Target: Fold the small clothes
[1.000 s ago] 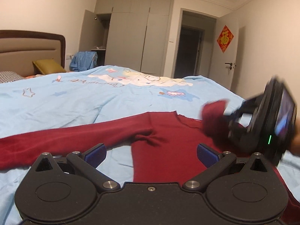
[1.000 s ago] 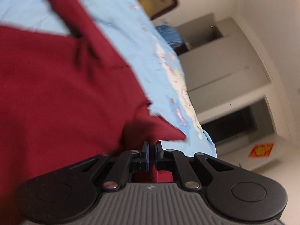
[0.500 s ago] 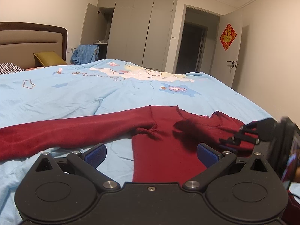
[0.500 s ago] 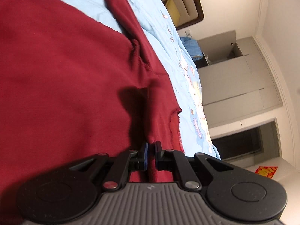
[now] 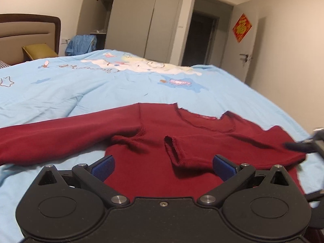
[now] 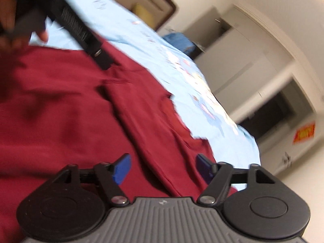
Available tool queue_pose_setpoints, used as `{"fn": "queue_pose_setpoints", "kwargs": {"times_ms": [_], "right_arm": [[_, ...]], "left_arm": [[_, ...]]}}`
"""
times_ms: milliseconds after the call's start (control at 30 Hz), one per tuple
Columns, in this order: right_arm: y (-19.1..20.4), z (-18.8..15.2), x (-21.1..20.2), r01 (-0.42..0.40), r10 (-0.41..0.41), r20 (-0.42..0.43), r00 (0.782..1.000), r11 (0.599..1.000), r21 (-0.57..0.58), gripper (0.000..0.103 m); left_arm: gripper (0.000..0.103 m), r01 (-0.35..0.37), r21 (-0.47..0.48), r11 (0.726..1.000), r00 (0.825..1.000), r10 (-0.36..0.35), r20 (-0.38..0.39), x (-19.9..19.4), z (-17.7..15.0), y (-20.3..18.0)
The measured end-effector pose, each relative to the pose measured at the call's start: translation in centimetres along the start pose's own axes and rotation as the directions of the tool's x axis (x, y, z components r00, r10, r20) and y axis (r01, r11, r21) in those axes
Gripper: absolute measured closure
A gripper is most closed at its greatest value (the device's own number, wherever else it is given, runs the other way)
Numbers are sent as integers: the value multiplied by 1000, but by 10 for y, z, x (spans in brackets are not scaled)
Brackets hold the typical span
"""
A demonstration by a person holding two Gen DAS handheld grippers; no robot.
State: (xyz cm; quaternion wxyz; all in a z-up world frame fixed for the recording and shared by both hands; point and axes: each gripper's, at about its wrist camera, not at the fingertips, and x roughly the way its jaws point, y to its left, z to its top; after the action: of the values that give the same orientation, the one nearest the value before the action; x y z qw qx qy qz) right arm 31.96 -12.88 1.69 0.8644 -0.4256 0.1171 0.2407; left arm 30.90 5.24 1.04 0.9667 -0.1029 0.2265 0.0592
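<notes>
Folding one sleeve over the red top is done; both my left gripper and right gripper gape wide, holding nothing; next I'd grab the long sleeve at middle left.

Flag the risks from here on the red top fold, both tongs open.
1. The folded-in sleeve lies loose across the red top, cuff curled up; the right tongs, open just above it, could drag it back out.
2. The other sleeve is spread over the rumpled blue duvet; folding it may trap creases.
3. The left tongs hover open over the chest and may pinch both layers, lifting the body too.
</notes>
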Motion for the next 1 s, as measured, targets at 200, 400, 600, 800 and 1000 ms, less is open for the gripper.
{"fn": "queue_pose_setpoints", "kwargs": {"times_ms": [200, 400, 600, 800, 1000], "right_arm": [[-70, -38, -5, 17, -9, -25, 1000, 934, 357, 9], [-145, -87, 2, 5, 39, -38, 999, 632, 775, 8], [-190, -135, 20, -8, 83, -21, 996, 332, 943, 11], [-213, -156, 82, -14, 144, 2, 990, 81, 997, 19], [-231, -166, 114, 44, 156, -32, 987, -73, 996, 40]], "left_arm": [[1, -79, 16, 997, 997, 79, 7, 48, 5, -11], [0, -100, 54, 993, 993, 103, -56, 75, -10, -15], [0, -125, 80, 989, 990, 129, -57, 81, -18, -18], [0, -127, 83, 988, 990, 132, -56, 83, -19, -18], [0, -126, 82, 989, 990, 131, -56, 83, -20, -18]]}}
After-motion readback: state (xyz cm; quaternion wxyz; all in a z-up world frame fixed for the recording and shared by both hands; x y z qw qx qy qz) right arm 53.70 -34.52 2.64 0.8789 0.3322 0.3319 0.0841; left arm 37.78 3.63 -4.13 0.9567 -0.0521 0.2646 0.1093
